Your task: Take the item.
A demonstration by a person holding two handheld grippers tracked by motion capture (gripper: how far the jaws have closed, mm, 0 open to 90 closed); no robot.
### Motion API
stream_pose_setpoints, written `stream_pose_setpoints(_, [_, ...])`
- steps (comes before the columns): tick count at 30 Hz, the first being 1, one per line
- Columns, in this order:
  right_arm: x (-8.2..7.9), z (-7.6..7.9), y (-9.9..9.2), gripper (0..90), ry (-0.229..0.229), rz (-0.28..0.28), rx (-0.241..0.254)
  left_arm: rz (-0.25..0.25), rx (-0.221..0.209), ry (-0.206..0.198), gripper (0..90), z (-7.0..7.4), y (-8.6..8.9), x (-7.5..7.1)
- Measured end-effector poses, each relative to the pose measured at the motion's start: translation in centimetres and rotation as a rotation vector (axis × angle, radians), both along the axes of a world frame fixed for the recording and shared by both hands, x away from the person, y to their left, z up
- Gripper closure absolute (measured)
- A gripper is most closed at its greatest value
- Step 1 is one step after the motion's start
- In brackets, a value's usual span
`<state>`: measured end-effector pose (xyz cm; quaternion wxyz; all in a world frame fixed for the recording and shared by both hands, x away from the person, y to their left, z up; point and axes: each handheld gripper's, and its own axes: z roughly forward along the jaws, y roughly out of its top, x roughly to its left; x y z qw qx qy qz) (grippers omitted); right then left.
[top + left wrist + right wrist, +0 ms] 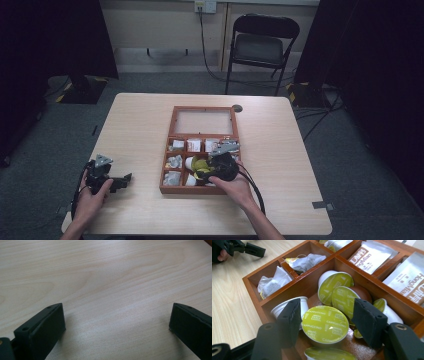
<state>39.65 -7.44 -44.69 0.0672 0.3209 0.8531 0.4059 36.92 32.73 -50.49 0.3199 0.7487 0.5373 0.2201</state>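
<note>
Right hand-held gripper (pixel 325 323) sits over a coffee pod (pixel 325 324) in the wooden box (pixel 171 150).

Its two black jaws stand on each side of the green-topped coffee pod with the word "cappuccino" on it; they are partly open, and I cannot tell if they touch it. This pod lies in the middle part of the box, on the row nearest the person, with more pods around it. Little bags (pixel 272 281) and silver packets (pixel 368 256) fill other parts. The box is near the middle of the table (pixel 135 125). The left hand-held gripper (pixel 126 178) rests wide open near the table's front left corner, holding nothing.
</note>
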Motion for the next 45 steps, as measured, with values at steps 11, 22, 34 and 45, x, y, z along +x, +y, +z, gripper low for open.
stream_pose_setpoints(11, [0.0, -0.9, 0.4, 36.5, 0.025, 0.004, -0.030, 0.000, 0.000, 0.000, 0.0, 0.0, 0.0, 0.0])
stream_pose_setpoints(22, [0.1, -1.1, 0.7, 34.7, 0.049, 0.020, -0.063, 0.000, 0.000, 0.000, 0.0, 0.0, 0.0, 0.0])
stream_pose_setpoints(34, [0.6, -1.4, 1.2, 36.5, 0.093, 0.023, -0.120, 0.000, 0.000, 0.000, 0.0, 0.0, 0.0, 0.0])
stream_pose_setpoints(45, [0.6, -1.5, 1.4, 38.1, 0.084, 0.019, -0.156, 0.000, 0.000, 0.000, 0.0, 0.0, 0.0, 0.0])
